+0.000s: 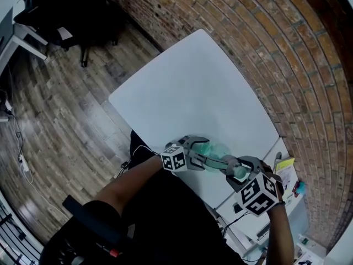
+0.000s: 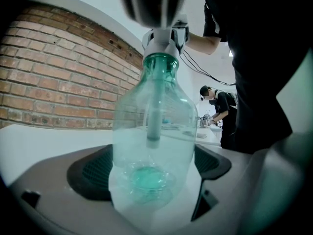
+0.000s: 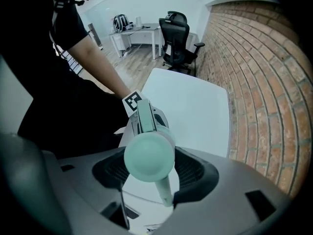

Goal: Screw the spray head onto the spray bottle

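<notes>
- Holding the spray bottle (image 1: 214, 150) over the near edge of the white table (image 1: 193, 93), we have it lying roughly level between our two grippers.
- Our left gripper (image 1: 197, 149) clamps the bottle's base. In the left gripper view its jaws are parted only as wide as the bottle, with the dark pads (image 2: 93, 173) pressed against either side of the clear green body.
- The spray head (image 1: 238, 171) sits at the bottle's neck, at the end pointing off the table's near right corner. Its dip tube (image 2: 154, 116) reaches down inside the bottle.
- Our right gripper (image 1: 240, 173) is closed on the spray head. In the right gripper view the head's pale green rounded end fills the gap between the jaws, and a slim stem of it hangs below.
- We cannot tell how far the collar is threaded on.
- Our own forearms and dark-clothed torso crowd the table's near edge, and the marker cubes cover part of each gripper in the head view.
- A brick wall (image 1: 265, 48) runs along the table's far right side.
- Wooden floor (image 1: 60, 109) spreads to the table's left, with a black office chair (image 1: 66, 15) beyond its far left corner.
- A cluttered side table (image 1: 287, 170) lies just beside the table's near right end.
- In the left gripper view another person (image 2: 220, 106) stands well beyond the table.
</notes>
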`<state>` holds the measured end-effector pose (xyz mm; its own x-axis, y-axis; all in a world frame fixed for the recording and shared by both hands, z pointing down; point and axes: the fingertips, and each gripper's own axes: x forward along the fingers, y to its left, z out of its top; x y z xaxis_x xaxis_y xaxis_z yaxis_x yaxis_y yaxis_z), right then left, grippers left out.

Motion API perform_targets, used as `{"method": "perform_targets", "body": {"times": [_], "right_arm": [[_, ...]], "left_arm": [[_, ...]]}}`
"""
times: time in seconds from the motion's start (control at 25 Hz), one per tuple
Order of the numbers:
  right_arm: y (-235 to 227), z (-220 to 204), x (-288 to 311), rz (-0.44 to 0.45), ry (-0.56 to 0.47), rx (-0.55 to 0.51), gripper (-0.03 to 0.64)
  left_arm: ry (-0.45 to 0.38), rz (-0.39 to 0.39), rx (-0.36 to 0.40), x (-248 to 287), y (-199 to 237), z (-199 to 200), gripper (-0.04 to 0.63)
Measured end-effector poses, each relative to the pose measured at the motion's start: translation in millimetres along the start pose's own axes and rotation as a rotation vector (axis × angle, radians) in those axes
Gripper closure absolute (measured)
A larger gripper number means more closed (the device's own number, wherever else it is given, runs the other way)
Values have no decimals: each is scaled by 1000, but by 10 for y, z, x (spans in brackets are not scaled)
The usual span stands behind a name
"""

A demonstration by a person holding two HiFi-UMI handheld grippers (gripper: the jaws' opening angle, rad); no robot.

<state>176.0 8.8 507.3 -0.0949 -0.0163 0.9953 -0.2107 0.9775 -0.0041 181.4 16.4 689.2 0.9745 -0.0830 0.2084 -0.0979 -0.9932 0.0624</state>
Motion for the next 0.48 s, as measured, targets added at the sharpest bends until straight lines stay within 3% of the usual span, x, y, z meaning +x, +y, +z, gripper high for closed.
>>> {"method": "perform_targets", "body": {"times": [0.48], "right_arm": [[-32,-16,0,-16,-27,211,357]], "left_arm": [[3,-1,1,15,0,-6,81]]}}
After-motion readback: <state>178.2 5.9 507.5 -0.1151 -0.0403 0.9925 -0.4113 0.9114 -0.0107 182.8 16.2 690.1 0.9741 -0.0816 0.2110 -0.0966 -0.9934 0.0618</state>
